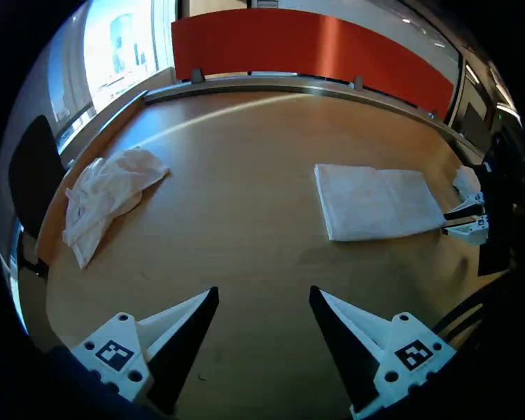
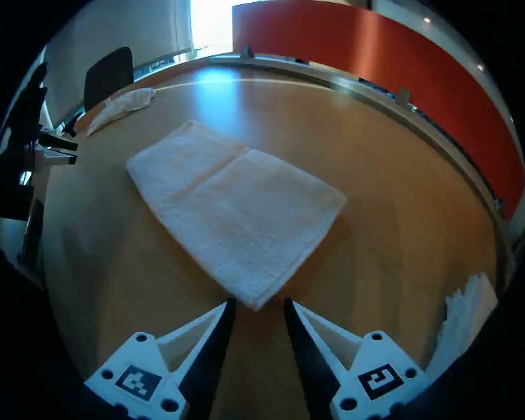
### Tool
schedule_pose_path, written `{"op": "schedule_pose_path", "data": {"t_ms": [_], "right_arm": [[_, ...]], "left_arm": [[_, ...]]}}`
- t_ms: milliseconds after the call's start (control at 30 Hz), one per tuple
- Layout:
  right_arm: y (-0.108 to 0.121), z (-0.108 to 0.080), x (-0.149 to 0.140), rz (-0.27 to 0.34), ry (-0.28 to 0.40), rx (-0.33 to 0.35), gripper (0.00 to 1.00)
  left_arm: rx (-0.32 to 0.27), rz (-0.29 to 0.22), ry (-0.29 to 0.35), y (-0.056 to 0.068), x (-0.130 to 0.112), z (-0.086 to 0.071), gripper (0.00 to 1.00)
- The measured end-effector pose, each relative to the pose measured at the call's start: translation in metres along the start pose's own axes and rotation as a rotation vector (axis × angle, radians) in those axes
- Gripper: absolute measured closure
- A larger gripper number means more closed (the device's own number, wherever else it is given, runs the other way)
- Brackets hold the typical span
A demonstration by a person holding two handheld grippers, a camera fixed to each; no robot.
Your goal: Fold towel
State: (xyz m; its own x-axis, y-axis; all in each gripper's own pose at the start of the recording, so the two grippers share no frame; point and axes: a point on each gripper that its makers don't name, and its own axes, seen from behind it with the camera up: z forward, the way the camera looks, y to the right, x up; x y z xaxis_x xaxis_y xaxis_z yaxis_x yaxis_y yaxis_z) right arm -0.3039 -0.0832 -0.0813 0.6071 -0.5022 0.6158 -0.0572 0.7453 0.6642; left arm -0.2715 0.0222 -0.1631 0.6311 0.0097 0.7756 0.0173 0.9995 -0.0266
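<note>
A folded white towel [image 1: 374, 203] lies flat on the wooden table [image 1: 248, 182], right of centre in the left gripper view. In the right gripper view the folded towel [image 2: 234, 210] spreads just ahead of my right gripper [image 2: 259, 304]. Its near corner reaches the narrow gap between the fingertips, and the fingers stand slightly apart without pressing on it. The right gripper [image 1: 467, 218] also shows at the towel's right end. My left gripper [image 1: 262, 294] hangs wide open over bare table, well short of the towel. In the right gripper view the left gripper [image 2: 56, 148] is far off at the left.
A crumpled white towel [image 1: 105, 196] lies near the table's left edge; it is also in the right gripper view [image 2: 122, 103]. Another white cloth [image 2: 465, 315] sits by the right gripper. An orange panel [image 1: 311, 49] backs the table. A black chair [image 1: 31, 175] stands at the left.
</note>
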Motion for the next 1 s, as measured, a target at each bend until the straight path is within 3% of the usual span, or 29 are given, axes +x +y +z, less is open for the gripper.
{"op": "schedule_pose_path", "data": {"t_ms": [267,367,700,1000], "right_arm": [[-0.001,0.003,0.004,-0.011,0.012,-0.003,0.85],[-0.002,0.003,0.005,-0.007,0.018,-0.004,0.93],[-0.001,-0.002,0.012,-0.003,0.036,-0.020,0.94],[0.005,-0.031,0.052,0.007,0.132,-0.059,0.94]], "left_arm": [[-0.002,0.001,-0.001,0.001,0.001,0.001,0.04],[-0.003,-0.001,-0.001,0.001,0.001,0.001,0.04],[-0.004,-0.001,-0.003,0.001,0.000,0.001,0.04],[-0.006,-0.005,-0.001,0.001,0.003,0.002,0.04]]}}
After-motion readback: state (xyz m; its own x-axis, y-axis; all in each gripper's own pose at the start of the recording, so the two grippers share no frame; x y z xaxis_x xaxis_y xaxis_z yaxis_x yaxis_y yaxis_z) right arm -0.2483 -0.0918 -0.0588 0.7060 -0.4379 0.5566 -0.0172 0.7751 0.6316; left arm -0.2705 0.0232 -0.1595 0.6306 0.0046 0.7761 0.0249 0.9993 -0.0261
